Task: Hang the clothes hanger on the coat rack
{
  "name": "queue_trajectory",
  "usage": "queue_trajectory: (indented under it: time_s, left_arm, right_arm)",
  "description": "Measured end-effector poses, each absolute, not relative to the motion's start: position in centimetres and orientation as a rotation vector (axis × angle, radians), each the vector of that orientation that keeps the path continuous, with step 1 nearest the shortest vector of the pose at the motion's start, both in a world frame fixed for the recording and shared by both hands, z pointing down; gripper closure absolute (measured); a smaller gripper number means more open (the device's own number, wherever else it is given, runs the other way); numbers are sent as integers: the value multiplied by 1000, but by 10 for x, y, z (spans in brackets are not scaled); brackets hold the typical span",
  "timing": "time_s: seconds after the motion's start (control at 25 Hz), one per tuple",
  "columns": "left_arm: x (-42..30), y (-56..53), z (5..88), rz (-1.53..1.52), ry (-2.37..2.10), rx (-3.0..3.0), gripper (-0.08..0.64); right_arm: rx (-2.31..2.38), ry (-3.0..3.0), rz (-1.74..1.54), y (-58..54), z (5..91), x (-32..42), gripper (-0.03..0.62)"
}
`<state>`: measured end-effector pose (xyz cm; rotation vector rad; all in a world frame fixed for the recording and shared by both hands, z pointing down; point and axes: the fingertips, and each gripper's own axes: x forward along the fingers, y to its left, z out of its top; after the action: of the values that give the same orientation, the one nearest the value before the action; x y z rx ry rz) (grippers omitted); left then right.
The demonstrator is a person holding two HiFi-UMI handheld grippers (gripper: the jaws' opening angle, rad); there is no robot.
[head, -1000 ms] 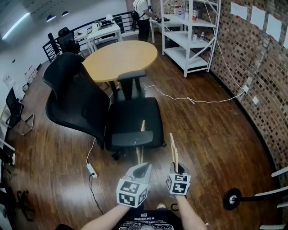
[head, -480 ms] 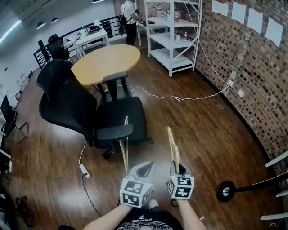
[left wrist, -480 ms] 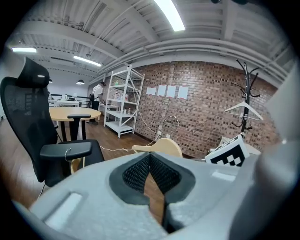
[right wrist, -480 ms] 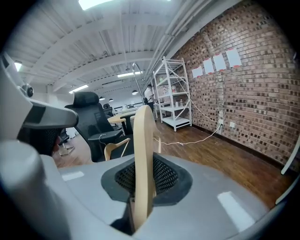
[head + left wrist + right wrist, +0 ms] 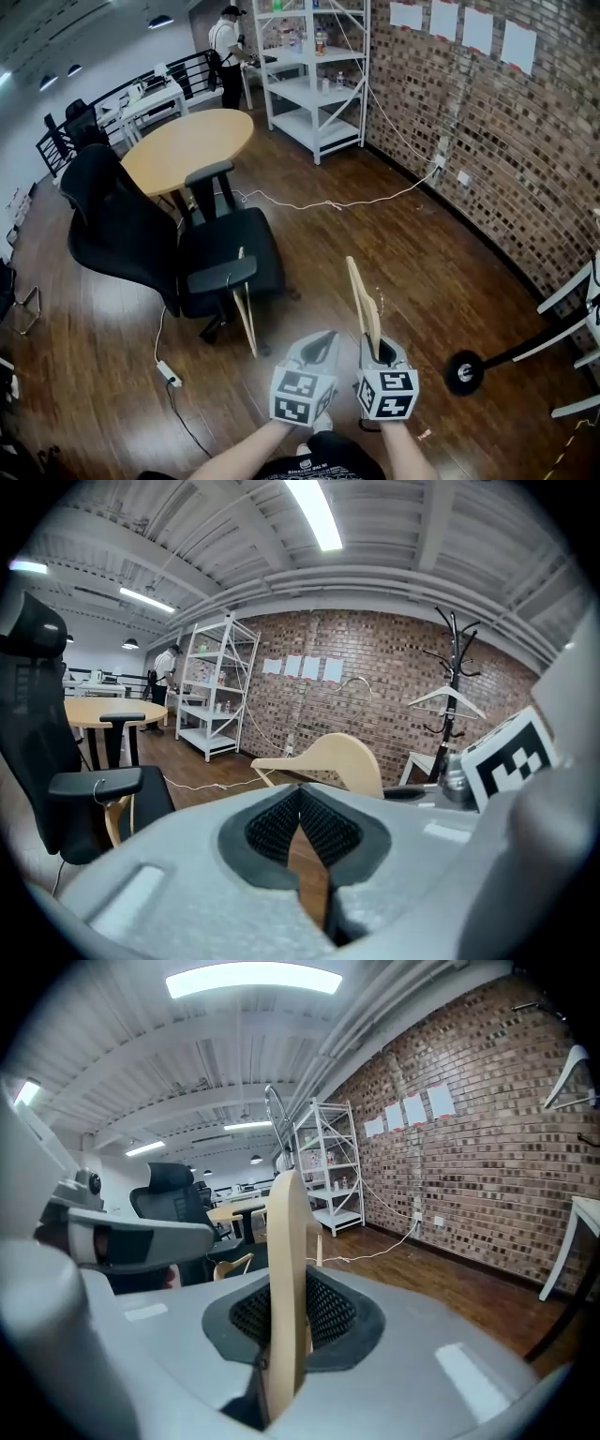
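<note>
Upright hanger (image 5: 362, 295) was clamped in right claw (image 5: 380, 354). Beside it left claw (image 5: 317, 349) looked pinched shut, probably empty. Off right stood coat rack (image 5: 464, 372).

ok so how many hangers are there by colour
wooden: 2 (held hanger in right gripper; chair-arm hanger)
white: 1 (rack hanger on coat rack)
total: 3
</note>
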<state>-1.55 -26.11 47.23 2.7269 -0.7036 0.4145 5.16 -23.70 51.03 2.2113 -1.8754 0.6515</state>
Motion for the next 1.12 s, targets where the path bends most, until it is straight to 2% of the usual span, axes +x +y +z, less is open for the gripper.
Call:
queue_trajectory:
  time_s: [0.28, 0.56, 0.84, 1.12]
  left_arm:
    - [-25, -212, 478, 407, -602, 2743, 555]
    - [-6, -169, 471, 387, -443, 2784, 555]
    - [35, -128, 461, 387, -262, 2863, 555]
    - [103, -80, 452, 384, -92, 2922, 555]
  right_arm:
    - [2281, -1798, 624, -186, 493, 35, 552]
    - [2401, -1679, 606, -138, 479, 49, 551]
    - [2549, -1550, 569, -95, 468, 82, 551]
    - [2671, -1418, 523, -41, 458, 145, 551]
